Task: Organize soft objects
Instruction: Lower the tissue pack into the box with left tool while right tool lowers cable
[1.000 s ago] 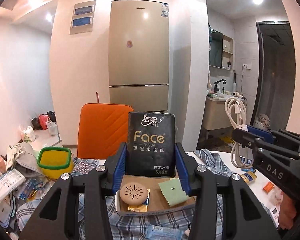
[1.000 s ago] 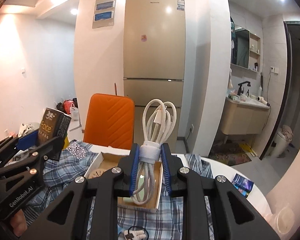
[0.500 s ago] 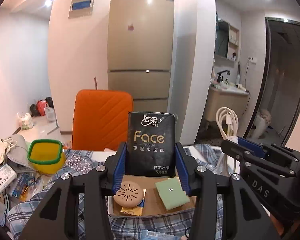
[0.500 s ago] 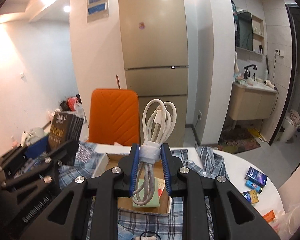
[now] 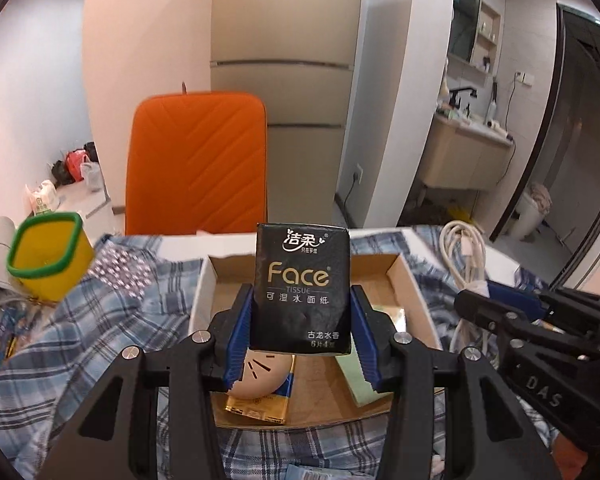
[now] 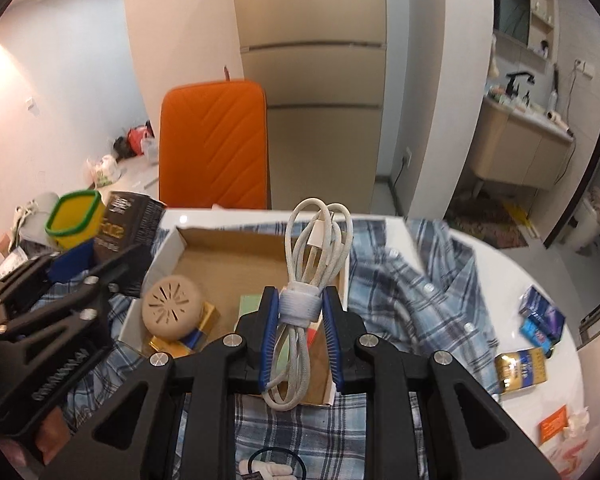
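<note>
Tissue pack point(image 5: 301, 292): black, printed "Face", upright, pinched at its sides by your left gripper point(image 5: 302, 334), held above the box point(image 5: 204, 292).

Cable point(image 6: 304, 300): white, coiled, banded at the middle; your right gripper point(image 6: 300, 338) clamps it at the band, above the box's right half.

Box: open cardboard tray, white outside, lying on the shirt point(image 6: 412, 300). Inside it:
- tan round disc point(image 6: 172, 306) with slots, at the left, resting on a gold packet point(image 6: 200, 326);
- green pad point(image 5: 356, 376), at the right, partly hidden behind your grippers and the cable.

Shirt: blue plaid, spread under and around the box, over a white table point(image 6: 520, 292).

Yellow cup point(image 5: 46, 256): green rim, left of the box, beyond the shirt's edge, amid clutter too blurred to name.

Right of the box, on the table past the shirt: blue packets point(image 6: 540, 320), a gold-and-blue packet point(image 6: 520, 370), an orange packet point(image 6: 554, 428).

Near side of the box, on the shirt: a small black ring point(image 6: 274, 462), partly cut off by the frame edge.

Orange chair point(image 5: 198, 164): behind the box, at the table's far edge. Fridge point(image 6: 312, 80): behind the chair.

In each wrist view your other gripper crosses the side of the frame and blocks part of the shirt.
</note>
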`<state>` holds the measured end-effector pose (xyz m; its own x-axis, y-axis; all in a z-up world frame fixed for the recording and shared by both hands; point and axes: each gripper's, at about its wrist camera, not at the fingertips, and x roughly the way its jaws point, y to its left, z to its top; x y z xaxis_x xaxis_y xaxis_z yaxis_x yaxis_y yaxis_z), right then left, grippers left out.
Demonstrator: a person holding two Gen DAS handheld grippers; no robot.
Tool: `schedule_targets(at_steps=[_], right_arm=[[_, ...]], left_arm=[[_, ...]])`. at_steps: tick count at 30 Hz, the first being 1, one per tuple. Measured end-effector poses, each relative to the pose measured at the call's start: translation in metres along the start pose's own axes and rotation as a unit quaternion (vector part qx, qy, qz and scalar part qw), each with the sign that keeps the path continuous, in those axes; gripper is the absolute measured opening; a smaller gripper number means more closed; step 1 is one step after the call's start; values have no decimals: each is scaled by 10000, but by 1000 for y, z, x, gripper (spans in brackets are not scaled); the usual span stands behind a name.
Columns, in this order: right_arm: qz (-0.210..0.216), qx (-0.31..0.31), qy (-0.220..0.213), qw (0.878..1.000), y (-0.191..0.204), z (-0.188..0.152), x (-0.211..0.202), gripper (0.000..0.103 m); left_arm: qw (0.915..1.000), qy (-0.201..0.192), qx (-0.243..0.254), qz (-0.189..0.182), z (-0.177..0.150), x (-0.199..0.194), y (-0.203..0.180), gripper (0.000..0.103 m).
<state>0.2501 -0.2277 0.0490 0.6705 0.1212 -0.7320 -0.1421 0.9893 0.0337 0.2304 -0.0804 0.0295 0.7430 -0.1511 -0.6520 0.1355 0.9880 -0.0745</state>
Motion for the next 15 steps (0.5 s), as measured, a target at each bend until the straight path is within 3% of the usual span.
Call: schedule_targets(at_steps=[11,15], right_arm=[[-63,-90,651,9978,-13,-17,53,24],[-29,-114,845,9964,-14,-22,66,24]], left_arm=[[9967,799,147,-41,-26,41,-5,45],[9962,869,66,-18,-31,49,-2,45]])
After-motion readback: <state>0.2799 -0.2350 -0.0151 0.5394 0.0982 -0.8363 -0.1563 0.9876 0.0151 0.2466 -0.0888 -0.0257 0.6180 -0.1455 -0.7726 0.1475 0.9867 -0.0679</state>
